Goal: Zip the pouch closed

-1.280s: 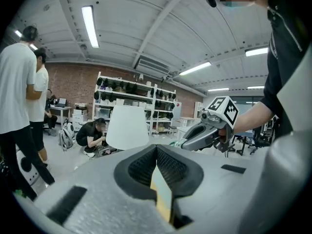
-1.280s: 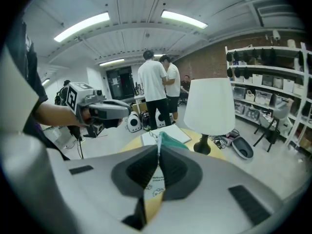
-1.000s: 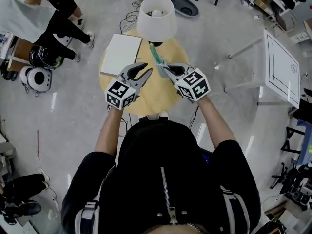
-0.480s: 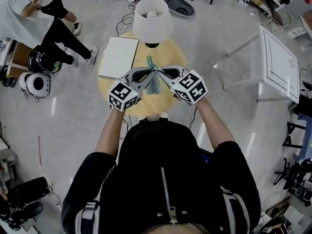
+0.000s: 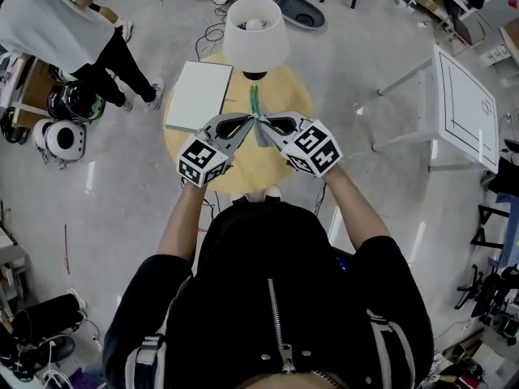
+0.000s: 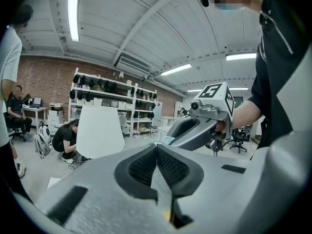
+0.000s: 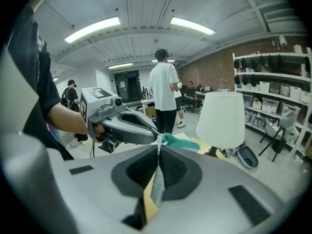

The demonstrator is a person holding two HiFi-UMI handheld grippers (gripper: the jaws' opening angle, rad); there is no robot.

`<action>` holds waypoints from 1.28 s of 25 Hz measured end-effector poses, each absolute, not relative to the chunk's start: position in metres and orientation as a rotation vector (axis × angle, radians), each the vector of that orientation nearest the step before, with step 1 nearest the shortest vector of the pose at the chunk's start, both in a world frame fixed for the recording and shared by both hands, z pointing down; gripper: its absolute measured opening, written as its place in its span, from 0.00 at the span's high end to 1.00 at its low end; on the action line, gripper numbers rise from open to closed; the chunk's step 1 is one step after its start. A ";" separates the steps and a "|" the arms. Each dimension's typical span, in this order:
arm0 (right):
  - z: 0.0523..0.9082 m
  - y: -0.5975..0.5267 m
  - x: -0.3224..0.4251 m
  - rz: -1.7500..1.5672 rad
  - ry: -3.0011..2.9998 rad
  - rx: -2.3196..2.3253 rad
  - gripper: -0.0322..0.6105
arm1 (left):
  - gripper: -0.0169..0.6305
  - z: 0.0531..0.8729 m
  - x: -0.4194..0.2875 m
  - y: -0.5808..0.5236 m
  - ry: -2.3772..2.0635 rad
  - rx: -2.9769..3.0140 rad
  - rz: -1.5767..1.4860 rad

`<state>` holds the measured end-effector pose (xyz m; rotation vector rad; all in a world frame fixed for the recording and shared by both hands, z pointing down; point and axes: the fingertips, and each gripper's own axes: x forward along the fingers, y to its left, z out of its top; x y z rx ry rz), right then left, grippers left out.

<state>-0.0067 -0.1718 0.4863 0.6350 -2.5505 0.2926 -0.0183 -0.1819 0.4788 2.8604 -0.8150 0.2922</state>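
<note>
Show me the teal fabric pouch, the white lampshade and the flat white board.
Teal fabric pouch [image 7: 181, 142], right gripper view, on its bunched teal fold.
White lampshade [image 5: 255, 51], head view, on its outer wall.
Flat white board [image 5: 199, 96], head view, on the middle of its top face.

Jacket: I see a black jacket [image 5: 276, 274] filling most of my head view.
Zip: a shiny silver zip [image 5: 280, 324] runs down the middle of it.
Sleeves: short black sleeves [image 5: 152, 275].
Straps: grey straps with buckles [image 5: 144, 355] on both shoulders.
Left gripper [image 5: 248, 119]: smooth grey shell with long curved jaws. The jaws have just been closing, with a thin bit of the pouch [image 5: 260, 134] between them.
Right gripper [image 5: 266, 121]: the same grey shape.
Cubes: each gripper has a white cube [image 5: 202, 159] with black square marks.
Pads [image 6: 141, 167]: dark and bumpy inside the jaws.
</note>
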 end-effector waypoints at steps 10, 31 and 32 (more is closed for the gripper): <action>0.488 -0.167 -0.007 0.312 -2.542 0.636 0.93 | 0.97 0.485 -0.022 -0.184 -0.798 2.833 0.302; 0.489 -0.156 0.017 0.347 -2.552 0.665 0.93 | 0.97 0.513 -0.074 -0.211 -1.008 2.677 0.386; 0.488 -0.156 0.018 0.348 -2.552 0.666 0.93 | 0.97 0.513 -0.076 -0.212 -1.012 2.674 0.390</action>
